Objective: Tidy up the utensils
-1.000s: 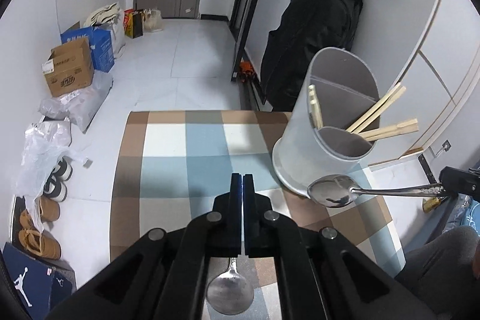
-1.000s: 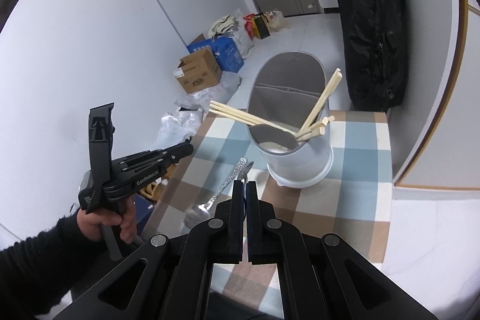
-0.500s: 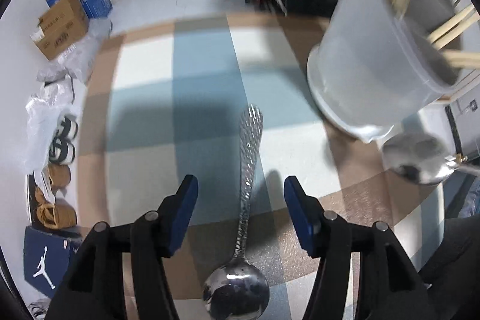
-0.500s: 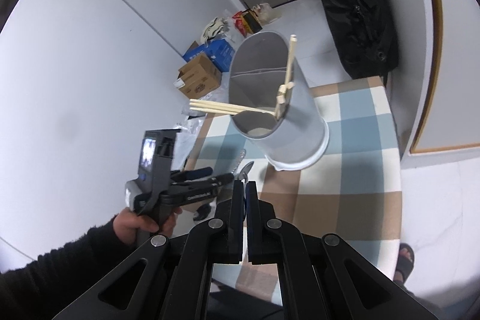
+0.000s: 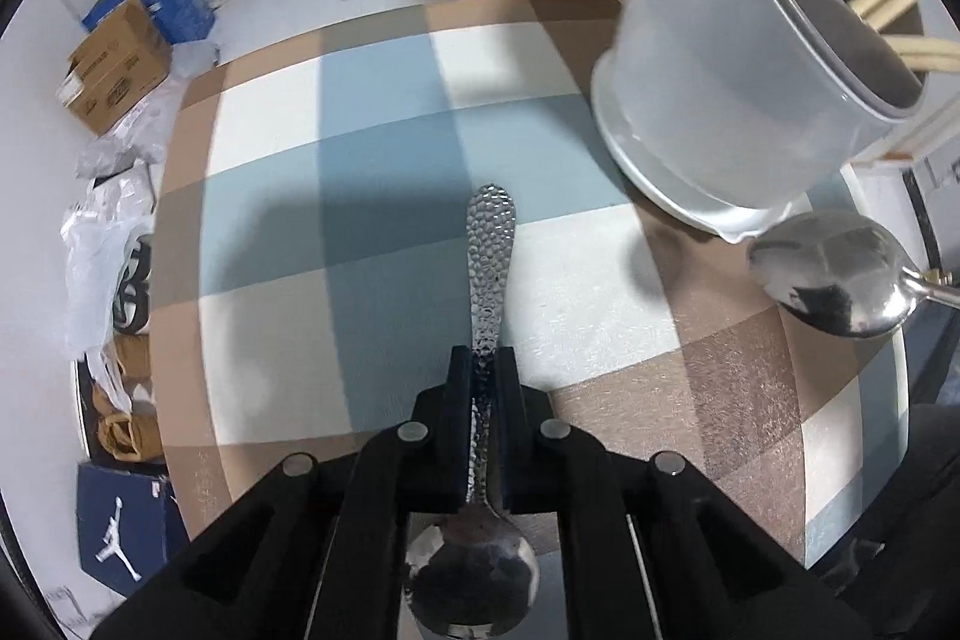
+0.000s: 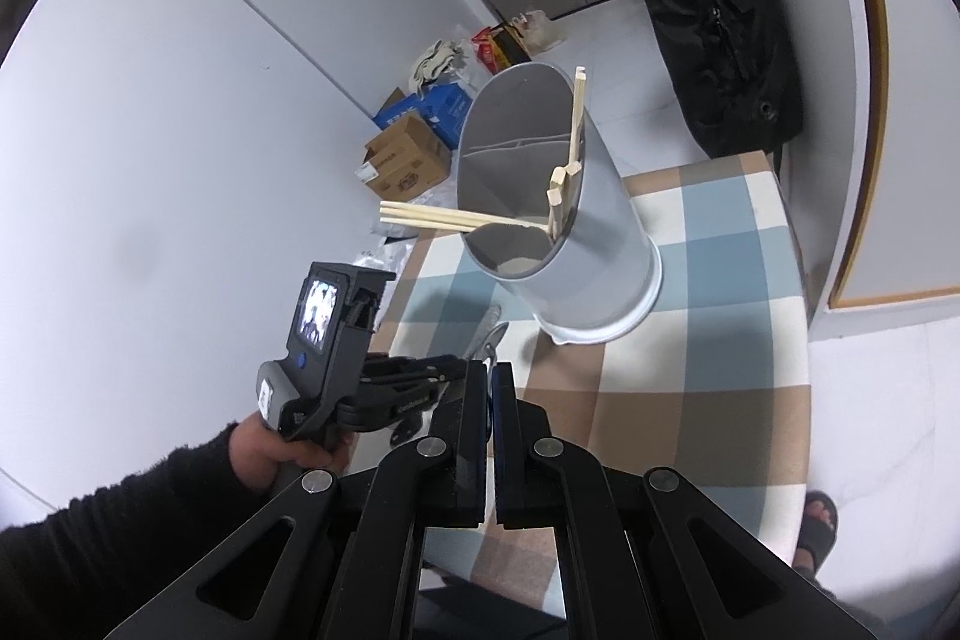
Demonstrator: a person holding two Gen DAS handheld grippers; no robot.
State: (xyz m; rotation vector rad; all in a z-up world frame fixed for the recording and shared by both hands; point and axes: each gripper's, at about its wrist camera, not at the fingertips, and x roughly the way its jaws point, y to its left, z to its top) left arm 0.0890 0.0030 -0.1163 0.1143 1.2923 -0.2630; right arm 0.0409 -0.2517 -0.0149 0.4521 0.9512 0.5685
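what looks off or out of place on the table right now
Nothing spilled or damaged. The holder stands upright on the checked cloth, but its chopsticks splay unevenly: two jut almost sideways over the rim, others lean upright. One spoon lies on the cloth, pinched by the left gripper; a second spoon hangs beside the holder.

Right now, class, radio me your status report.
Left gripper just closed on hammered spoon. Right gripper shut, holding smooth spoon. Nothing blocks holder.
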